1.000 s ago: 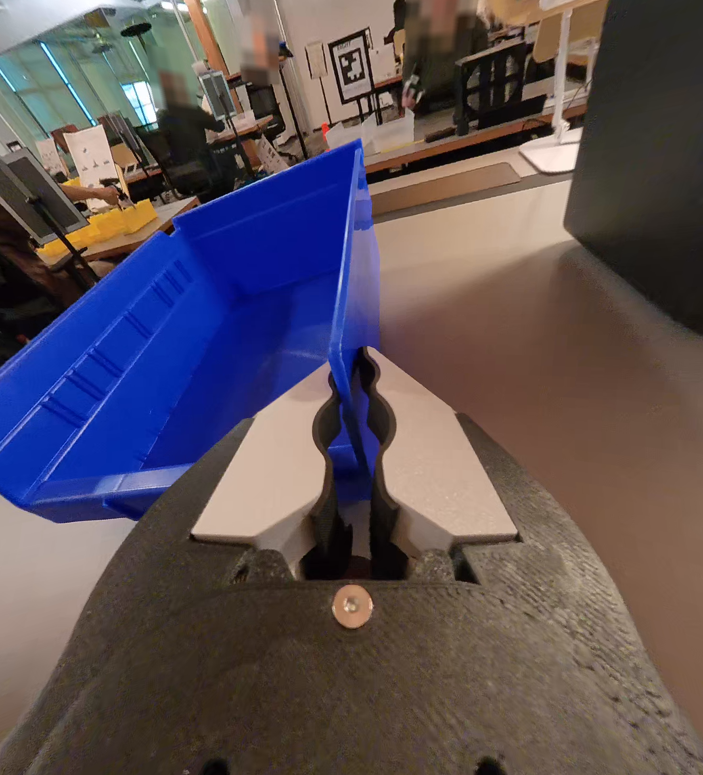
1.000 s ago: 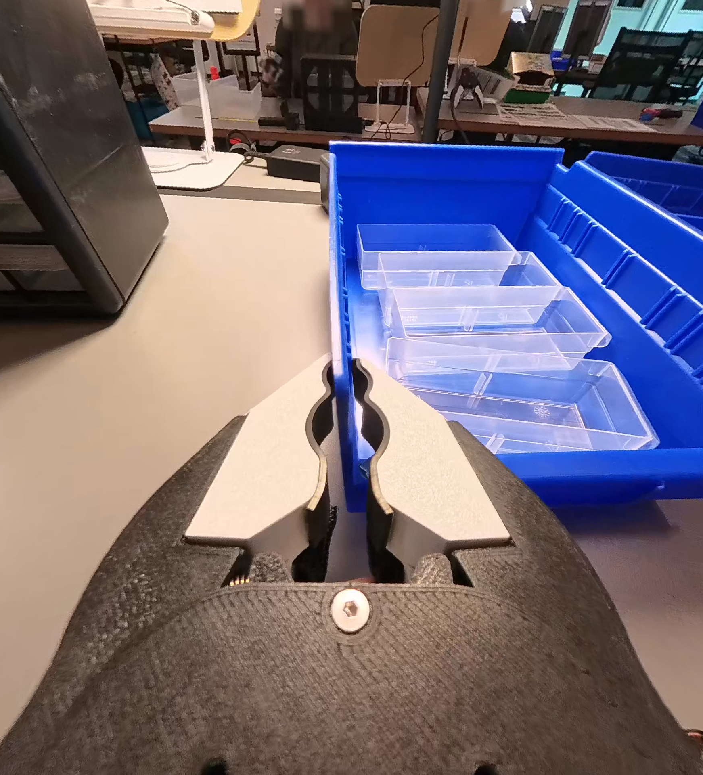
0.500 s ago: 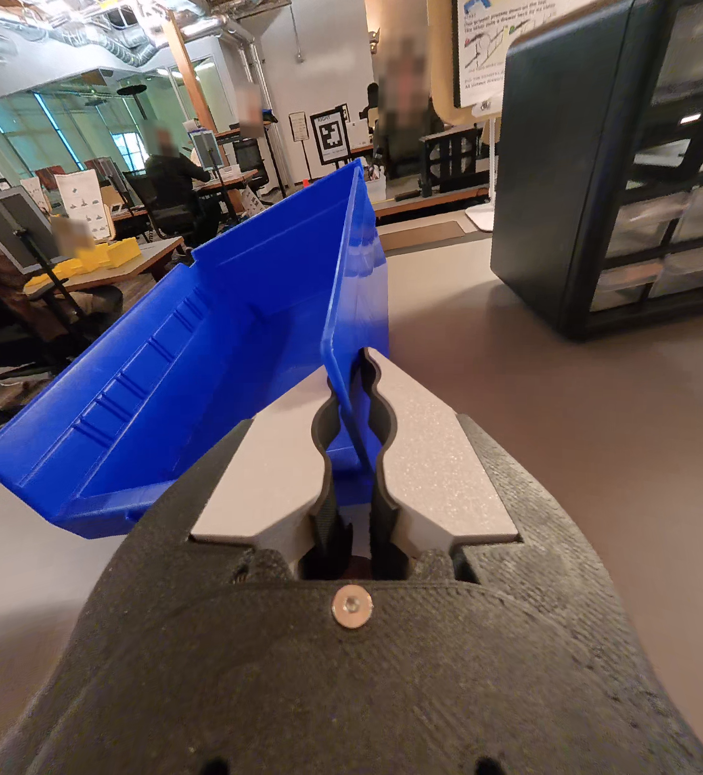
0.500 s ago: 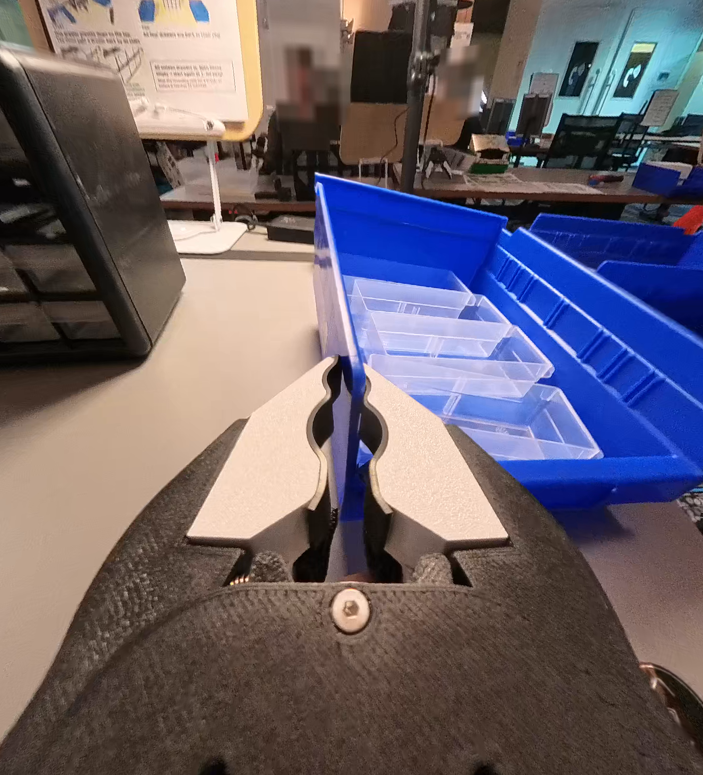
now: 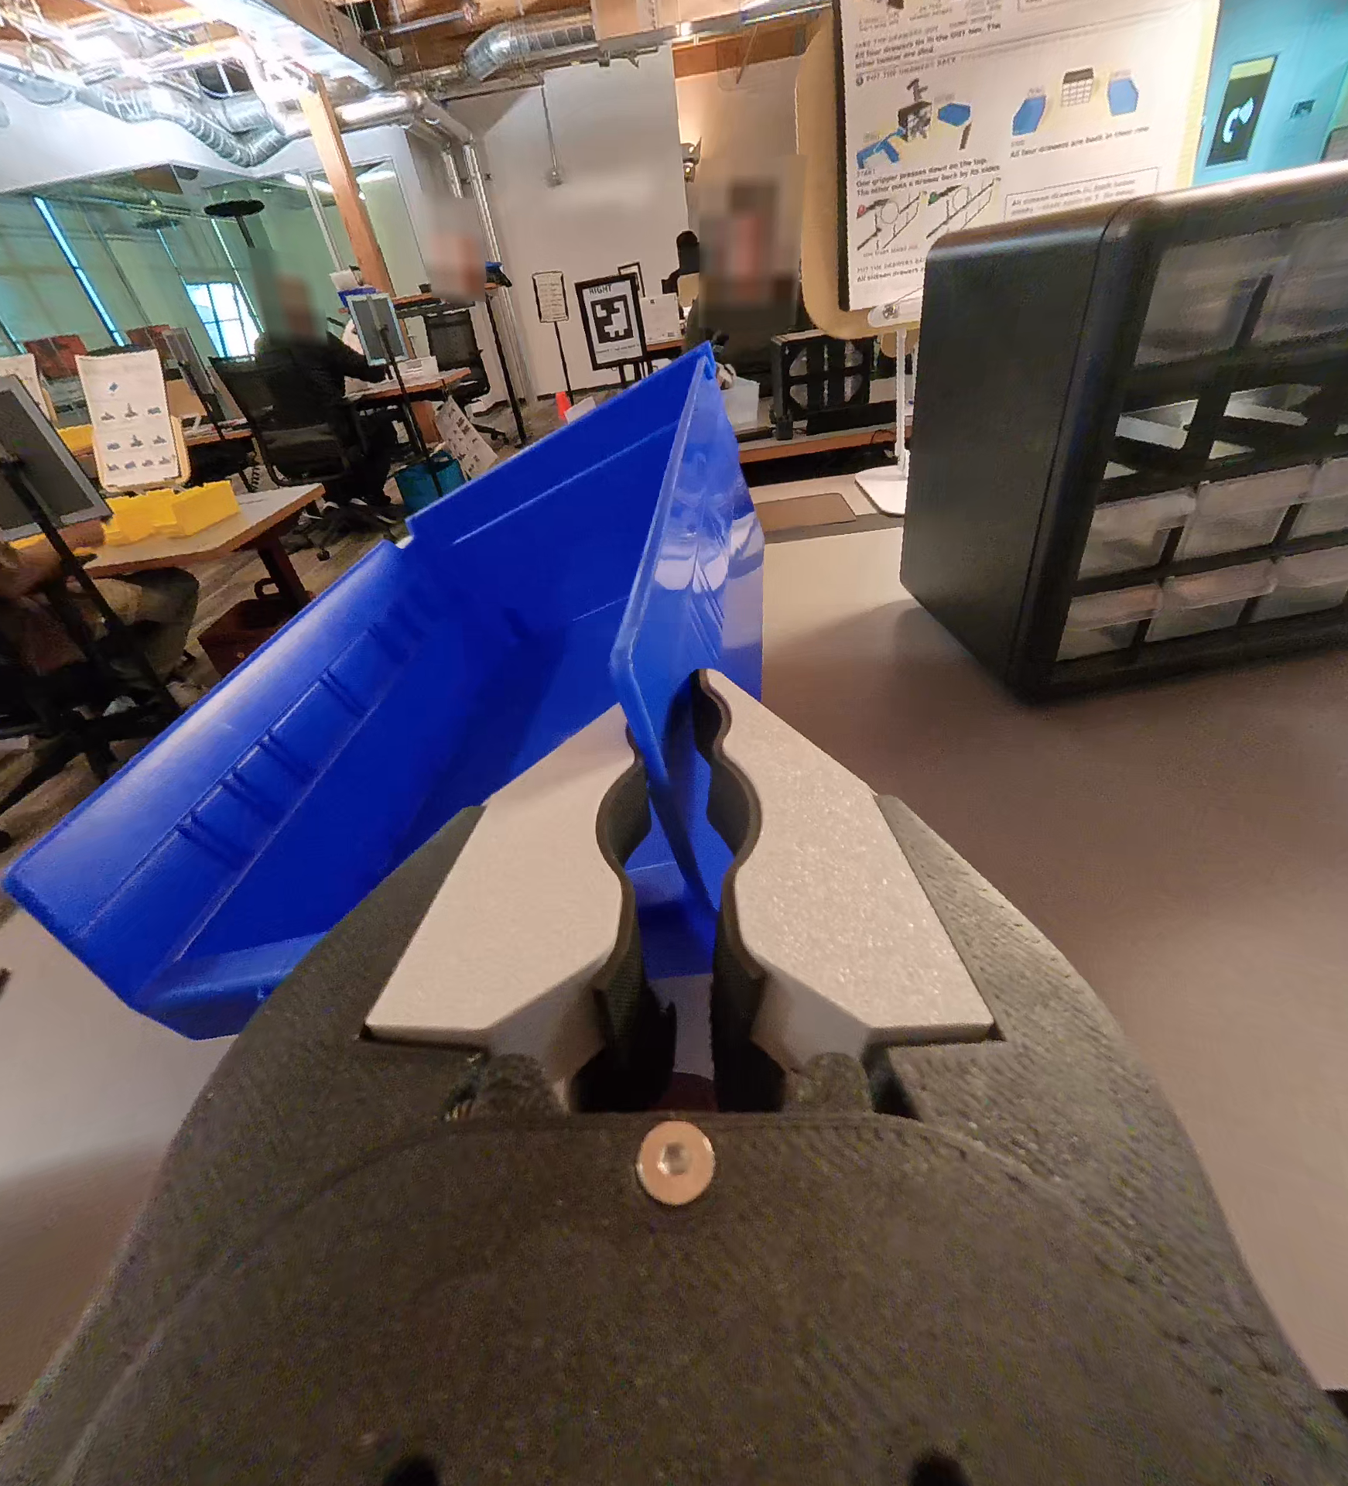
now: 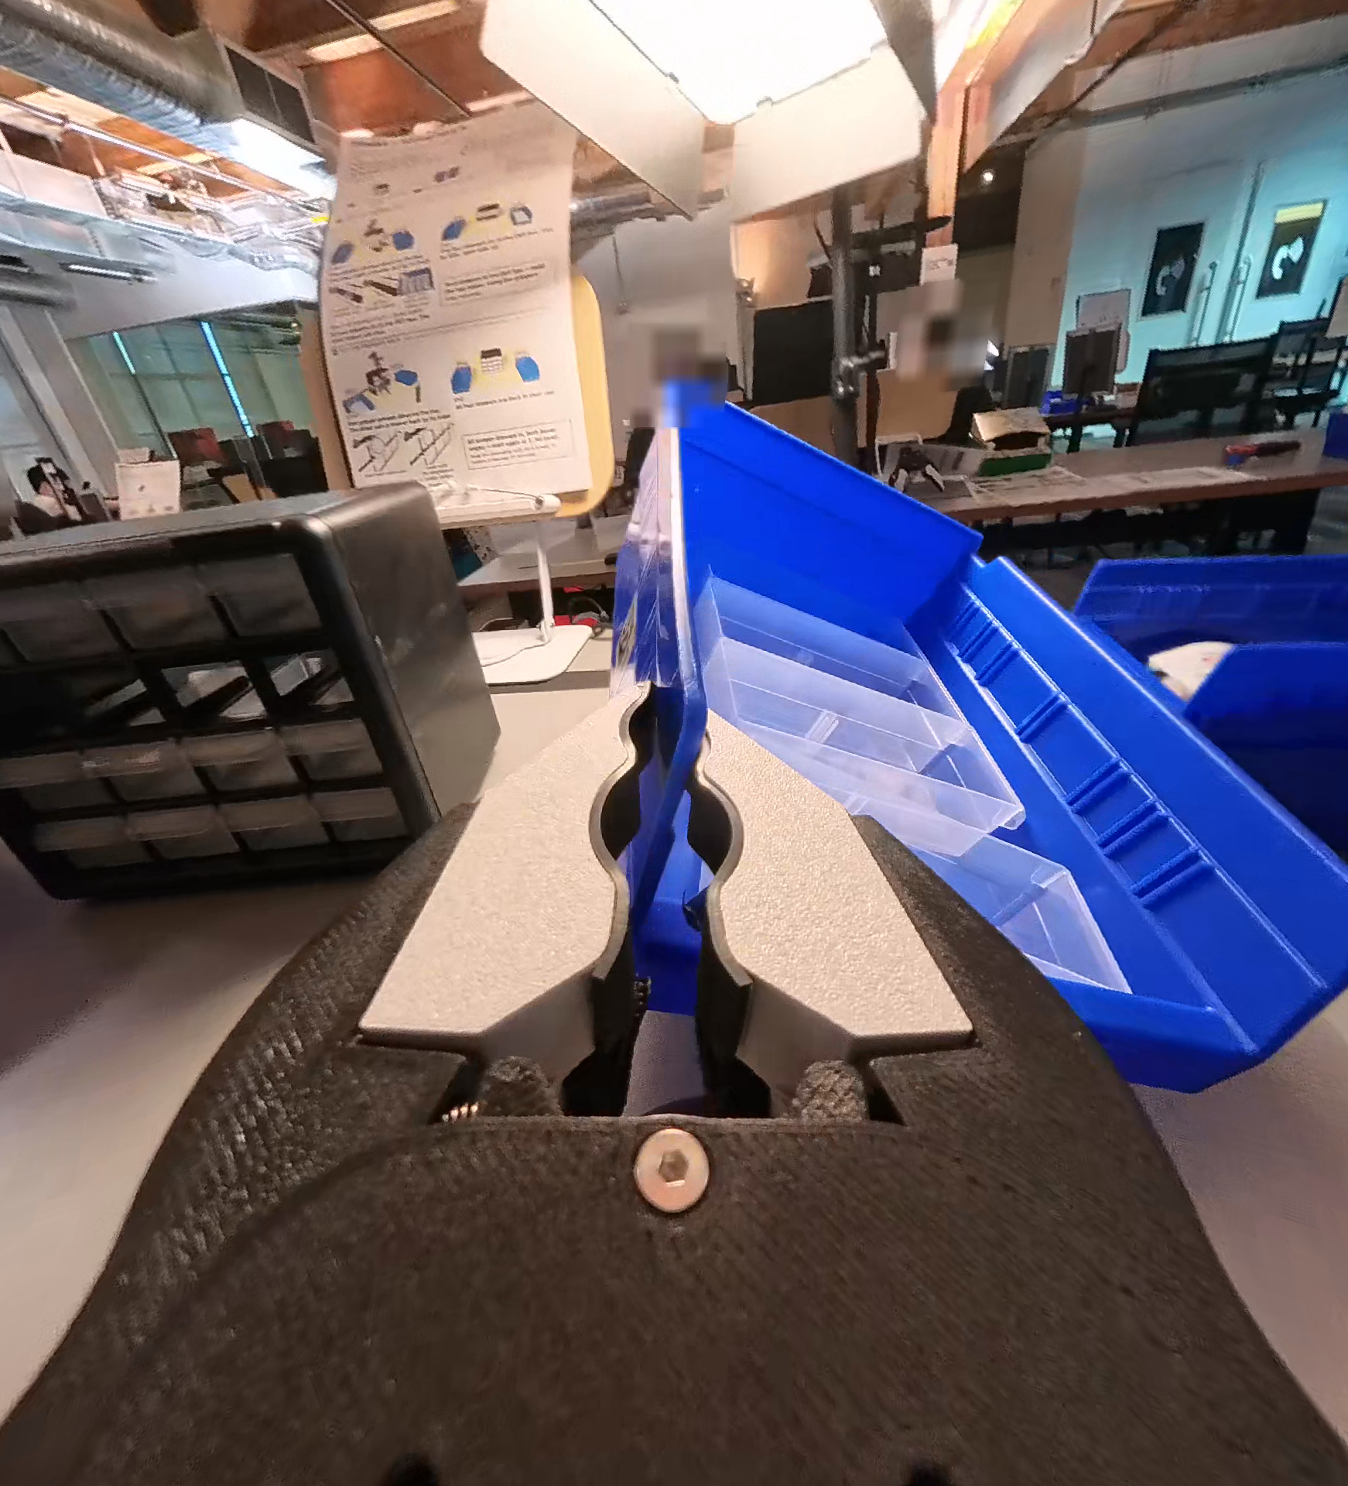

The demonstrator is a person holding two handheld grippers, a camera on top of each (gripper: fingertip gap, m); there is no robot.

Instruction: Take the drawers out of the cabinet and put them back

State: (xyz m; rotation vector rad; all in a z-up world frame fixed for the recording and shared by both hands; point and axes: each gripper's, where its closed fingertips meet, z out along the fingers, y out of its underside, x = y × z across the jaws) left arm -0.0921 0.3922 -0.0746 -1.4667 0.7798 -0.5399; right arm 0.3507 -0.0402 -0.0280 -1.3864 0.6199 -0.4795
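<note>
Grey tabletop [image 5: 1097,925] in an open-plan workshop

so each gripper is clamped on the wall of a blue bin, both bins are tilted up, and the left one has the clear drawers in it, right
Not quite. The clear drawers lie in the blue bin held by the right gripper, as the right wrist view shows. The left gripper is clamped on an empty blue bin. Both bins are indeed tilted up.

Clear plastic rectangular drawers [image 6: 840,708], open-topped, lying overlapped inside a tilted blue plastic bin [image 6: 1137,820]. Black plastic cabinet [image 6: 196,691] with a grid of small compartments, standing on the grey table [image 6: 92,1005] left of that bin; several compartments hold drawers, some blurred.
</note>
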